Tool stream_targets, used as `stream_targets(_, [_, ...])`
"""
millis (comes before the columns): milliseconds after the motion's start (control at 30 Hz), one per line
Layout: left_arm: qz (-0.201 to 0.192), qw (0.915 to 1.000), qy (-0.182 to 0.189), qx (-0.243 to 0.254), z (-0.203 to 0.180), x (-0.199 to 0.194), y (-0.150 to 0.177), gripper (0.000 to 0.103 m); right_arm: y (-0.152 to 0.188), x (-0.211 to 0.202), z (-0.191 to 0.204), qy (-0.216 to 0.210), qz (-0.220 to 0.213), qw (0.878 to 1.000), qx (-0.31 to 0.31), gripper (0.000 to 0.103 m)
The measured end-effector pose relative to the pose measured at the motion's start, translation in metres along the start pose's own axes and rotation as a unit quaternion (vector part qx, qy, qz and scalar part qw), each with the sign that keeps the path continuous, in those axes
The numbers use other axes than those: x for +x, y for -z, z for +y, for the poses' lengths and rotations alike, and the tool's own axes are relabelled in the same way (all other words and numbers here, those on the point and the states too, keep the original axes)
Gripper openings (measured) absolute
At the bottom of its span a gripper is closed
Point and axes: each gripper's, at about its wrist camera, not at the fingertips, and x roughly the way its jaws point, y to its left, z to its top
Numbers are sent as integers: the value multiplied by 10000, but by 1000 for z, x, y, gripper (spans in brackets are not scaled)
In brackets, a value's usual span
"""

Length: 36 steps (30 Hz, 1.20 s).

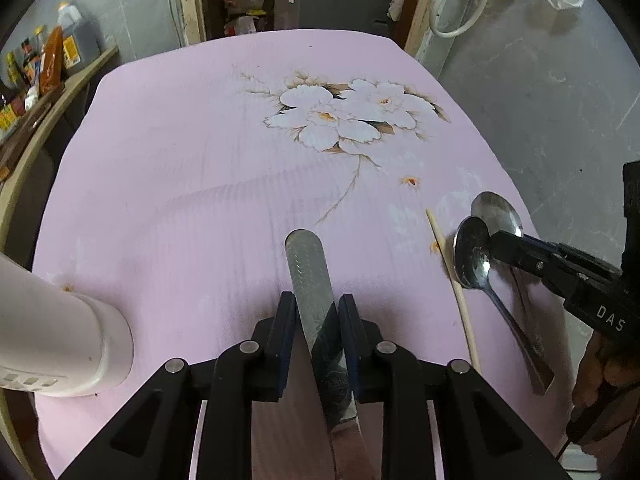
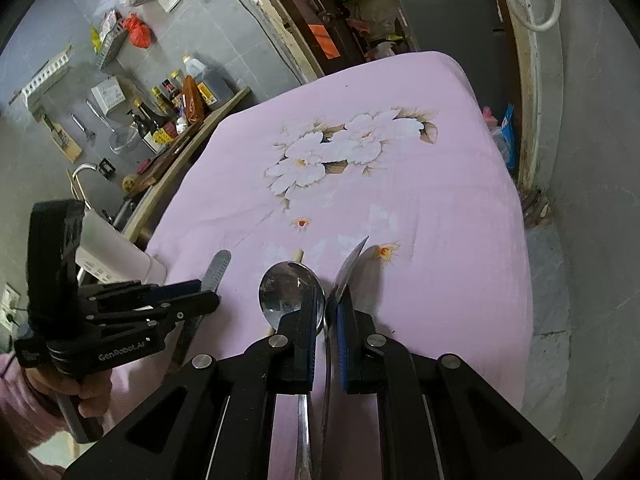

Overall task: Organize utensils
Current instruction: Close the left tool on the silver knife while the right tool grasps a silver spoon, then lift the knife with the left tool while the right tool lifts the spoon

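Note:
My left gripper (image 1: pixel 316 308) is shut on a flat steel utensil handle (image 1: pixel 310 268) with a patterned end, held just above the pink cloth; it also shows in the right wrist view (image 2: pixel 216 270). My right gripper (image 2: pixel 325 312) is shut on a steel spoon (image 2: pixel 340 276) turned on edge; a second spoon (image 2: pixel 290 290) lies flat just left of it. In the left wrist view both spoons (image 1: pixel 472 252) show at the right edge with the right gripper (image 1: pixel 500 242) over them. A wooden chopstick (image 1: pixel 452 276) lies beside the spoons.
A white cylindrical holder (image 1: pixel 60 344) stands at the table's left edge, next to my left gripper. The pink flowered cloth (image 1: pixel 224 152) covers the table. A shelf with sauce bottles (image 2: pixel 176 108) runs along the left wall. Grey floor (image 1: pixel 540 100) lies to the right.

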Motion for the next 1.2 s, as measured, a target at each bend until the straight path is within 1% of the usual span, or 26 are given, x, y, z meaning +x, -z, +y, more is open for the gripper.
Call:
stream_targets(100, [9,10000,63,-75,1,0,0,19,-5,1,-4,-143,20,9998,154,8])
stream_targets(300, [94,9975,592,-386,10,-2,0,18,-13,6,-3,-155,68,9995,250,8])
stream_targets(500, [-32,9982,591,-128,-3,-11,4,17,-13,8,-2,-121,87,9995,292,9])
stream_targets(633, [-130,9977,662,17,-6,-17,4,17,-14,12,-4,-143,261,9989,357,9])
stream_targets(867, [-251,9961,839,117,1,-33,5,18,-20,15,-6,-160,396,9983,389,8])
stream_targets(900, [-294,9957,868,136,2,-38,6,18,-20,14,-5,-145,393,9984,369,8])
stream_targets(967, [-379,9951,905,151,4,-45,7,18,-20,11,-1,-99,317,9990,284,3])
stream_targets(1200, [-704,9925,989,108,12,-67,16,18,-20,-12,18,6,-105,9999,3,2])
